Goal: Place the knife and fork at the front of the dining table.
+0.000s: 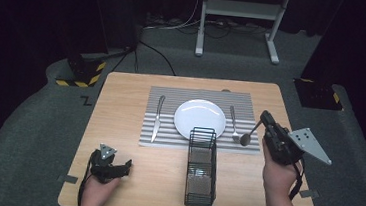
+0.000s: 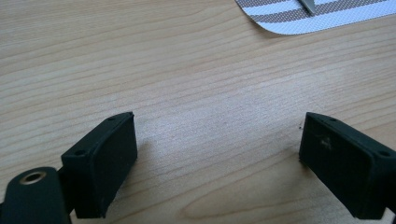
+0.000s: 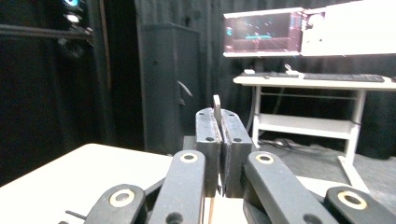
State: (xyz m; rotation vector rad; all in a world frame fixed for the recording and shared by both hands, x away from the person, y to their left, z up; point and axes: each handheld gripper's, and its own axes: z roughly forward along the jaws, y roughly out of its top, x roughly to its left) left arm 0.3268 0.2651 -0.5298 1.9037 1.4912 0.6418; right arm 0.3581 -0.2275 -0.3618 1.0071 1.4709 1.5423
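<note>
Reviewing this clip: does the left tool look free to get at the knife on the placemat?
Probably yes. The left tool rests open and empty on the table, and the bare wood up to the knife holds nothing; the wire basket stands off to one side.

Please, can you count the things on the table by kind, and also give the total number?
Knife: 1
Fork: 1
Spoon, held in the right tool: 1
White plate: 1
Striped placemat: 1
Black wire basket: 1
Total: 6

Knife (image 2: 308,5) cut off by the top edge.
</note>
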